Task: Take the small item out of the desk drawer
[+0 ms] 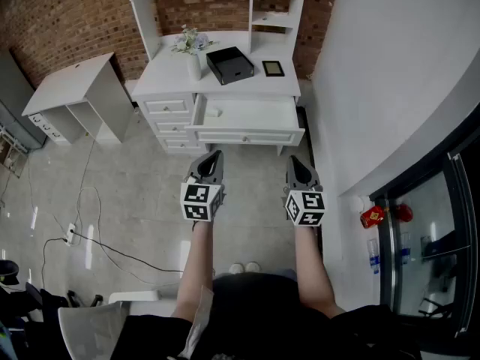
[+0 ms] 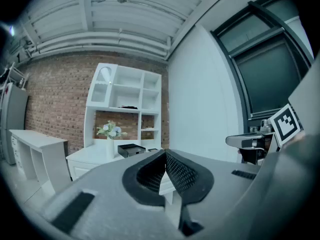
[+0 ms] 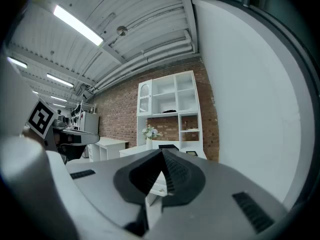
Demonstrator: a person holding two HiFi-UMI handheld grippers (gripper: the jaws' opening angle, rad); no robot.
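Both tongs were held in the air over the floor, in front of the white counter (image 1: 225,81) and well apart from it. Left tongs (image 1: 215,157): jaws together, nothing between them. Right tongs (image 1: 294,160): jaws likewise together at the tips, empty. Both pointed toward the counter, side by side.

The drawer (image 1: 247,135) under the counter top stood pulled out. A small pale item (image 1: 214,112) lay inside it, in the left part; its kind was too small to make out. Neither tongs touched the drawer or the item.

On the counter top: a vase (image 1: 194,66) with flowers at left, a black box (image 1: 230,64) in the middle, a dark frame (image 1: 273,68) at right. Brick wall (image 1: 67,21) behind. Cables (image 1: 97,246) lay on the floor at left.
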